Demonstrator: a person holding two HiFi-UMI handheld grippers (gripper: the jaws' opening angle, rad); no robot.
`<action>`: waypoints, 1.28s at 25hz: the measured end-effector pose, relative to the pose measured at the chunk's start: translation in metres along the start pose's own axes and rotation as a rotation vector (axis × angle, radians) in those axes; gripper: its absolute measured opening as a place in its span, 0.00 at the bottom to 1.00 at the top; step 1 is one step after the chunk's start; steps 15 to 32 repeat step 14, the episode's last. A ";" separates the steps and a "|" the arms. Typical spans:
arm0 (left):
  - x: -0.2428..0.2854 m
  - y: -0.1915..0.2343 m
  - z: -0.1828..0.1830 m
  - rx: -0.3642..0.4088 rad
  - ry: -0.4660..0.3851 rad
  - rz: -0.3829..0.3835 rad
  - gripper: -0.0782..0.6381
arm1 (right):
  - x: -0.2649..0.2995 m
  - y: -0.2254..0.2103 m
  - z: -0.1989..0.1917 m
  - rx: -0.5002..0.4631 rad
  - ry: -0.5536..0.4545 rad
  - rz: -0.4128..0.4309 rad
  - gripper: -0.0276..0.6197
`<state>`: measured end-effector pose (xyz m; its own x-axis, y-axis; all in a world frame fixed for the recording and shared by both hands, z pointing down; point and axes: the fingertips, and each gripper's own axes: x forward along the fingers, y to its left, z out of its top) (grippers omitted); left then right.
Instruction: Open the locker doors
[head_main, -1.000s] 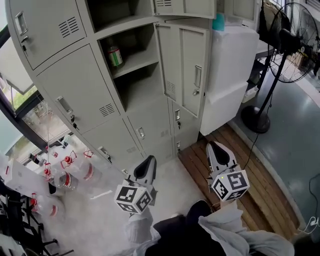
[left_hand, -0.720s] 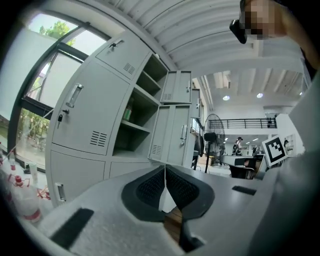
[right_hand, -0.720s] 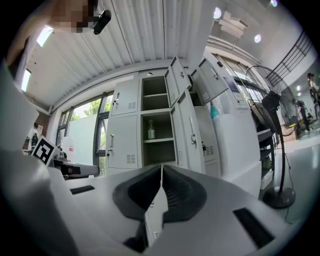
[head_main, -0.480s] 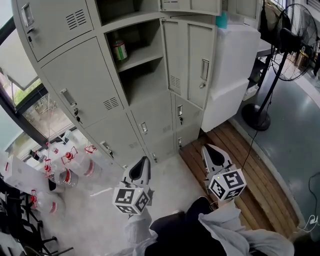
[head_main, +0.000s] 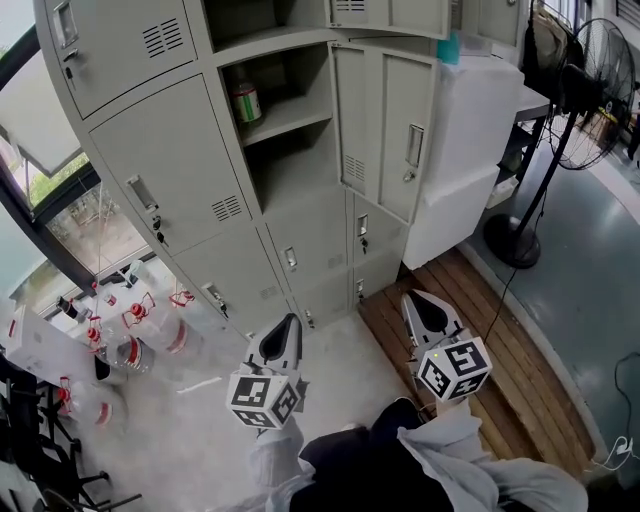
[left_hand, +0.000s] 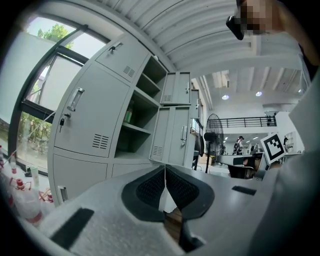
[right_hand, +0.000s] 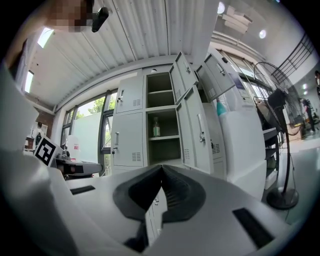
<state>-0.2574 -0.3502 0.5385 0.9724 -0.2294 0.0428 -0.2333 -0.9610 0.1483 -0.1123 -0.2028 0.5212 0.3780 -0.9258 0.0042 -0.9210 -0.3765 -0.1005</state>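
A grey locker bank (head_main: 175, 165) fills the head view. Its middle column stands open, the doors (head_main: 385, 130) swung to the right, and a bottle (head_main: 243, 103) stands on a shelf. The left column's doors are closed, each with a handle (head_main: 141, 192). The small bottom doors (head_main: 300, 250) are closed too. My left gripper (head_main: 288, 322) is shut on nothing, low in front of the bottom lockers and apart from them. My right gripper (head_main: 412, 300) is shut and empty, over the wooden decking. The left gripper view shows shut pads (left_hand: 164, 168), and the right gripper view shows the same (right_hand: 161, 170).
A white cabinet (head_main: 470, 150) stands right of the open doors, and a black pedestal fan (head_main: 590, 90) beyond it. Wooden decking (head_main: 480, 330) runs along the floor at right. Several plastic bottles with red caps (head_main: 140, 330) lie on the floor at left, below a window.
The lockers have shifted right and slightly up in the head view. Both grippers sit a little lower and more to the left. No door has moved.
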 end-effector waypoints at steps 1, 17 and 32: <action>0.000 0.000 0.000 -0.002 0.002 -0.001 0.13 | 0.001 0.001 0.000 0.005 0.001 0.005 0.04; 0.001 -0.005 -0.003 -0.003 0.014 -0.017 0.13 | 0.002 0.006 -0.003 0.023 0.011 0.022 0.04; 0.001 -0.005 -0.003 -0.003 0.014 -0.017 0.13 | 0.002 0.006 -0.003 0.023 0.011 0.022 0.04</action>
